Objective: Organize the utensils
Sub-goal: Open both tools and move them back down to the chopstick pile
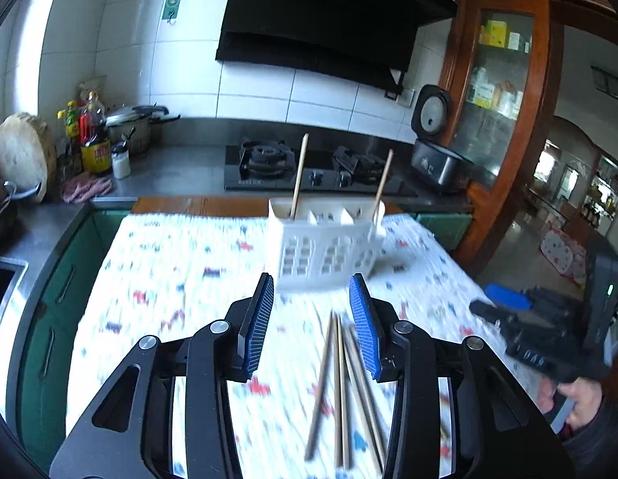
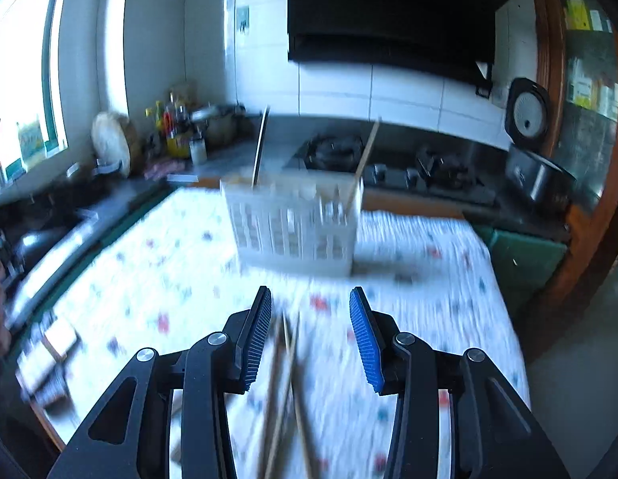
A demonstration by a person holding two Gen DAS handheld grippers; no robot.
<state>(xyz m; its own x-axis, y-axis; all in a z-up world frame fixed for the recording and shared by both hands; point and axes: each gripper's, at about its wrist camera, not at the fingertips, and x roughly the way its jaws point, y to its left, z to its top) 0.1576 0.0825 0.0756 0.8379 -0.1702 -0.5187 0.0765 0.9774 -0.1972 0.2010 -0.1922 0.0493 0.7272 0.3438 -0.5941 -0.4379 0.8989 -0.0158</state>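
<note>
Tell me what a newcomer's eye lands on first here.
First, the white slotted plastic utensil basket standing on the patterned cloth-covered table, with two wooden chopsticks upright in it. Next, the loose bundle of wooden chopsticks lying on the cloth below the open, empty left gripper.

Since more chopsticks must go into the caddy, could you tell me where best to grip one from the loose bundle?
Grip the leftmost chopstick near mid-shaft, coming from above with the fingers straddling it. It lies flat on the cloth, splayed away from the others, so its left side is free.
</note>
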